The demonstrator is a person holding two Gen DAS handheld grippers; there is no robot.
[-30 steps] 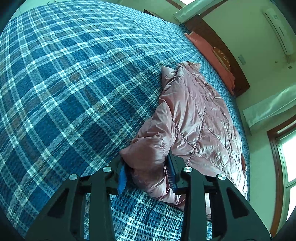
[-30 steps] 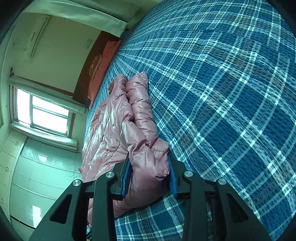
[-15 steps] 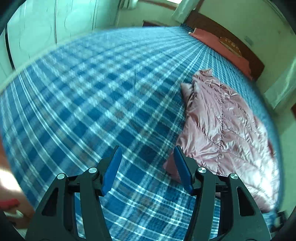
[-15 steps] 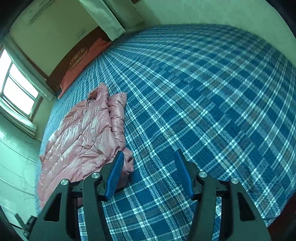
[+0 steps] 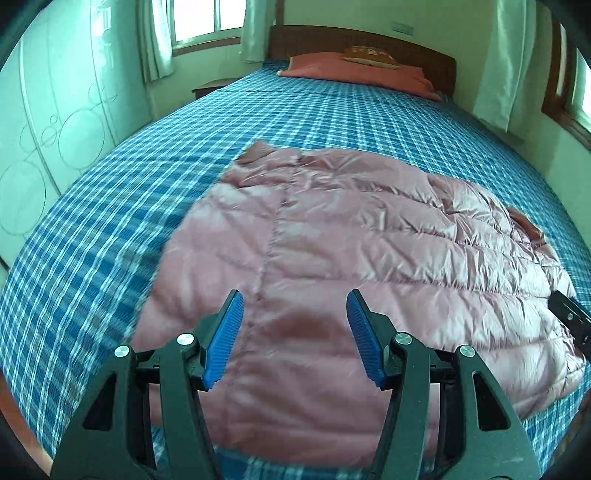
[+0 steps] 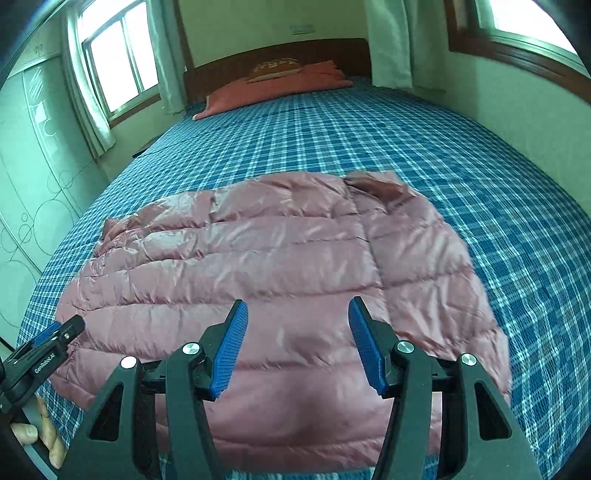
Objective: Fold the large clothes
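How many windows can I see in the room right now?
2. One window is on the far wall left of the headboard; another window is on the wall along the bed's right side. More may be outside these views.

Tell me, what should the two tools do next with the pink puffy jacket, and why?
Probably bring both tools down to the jacket's near edge and pinch it, ready to fold it away toward the pillows. The pink jacket lies spread on the plaid bed, and the left tool and right tool hang open above it, having just opened, holding nothing.
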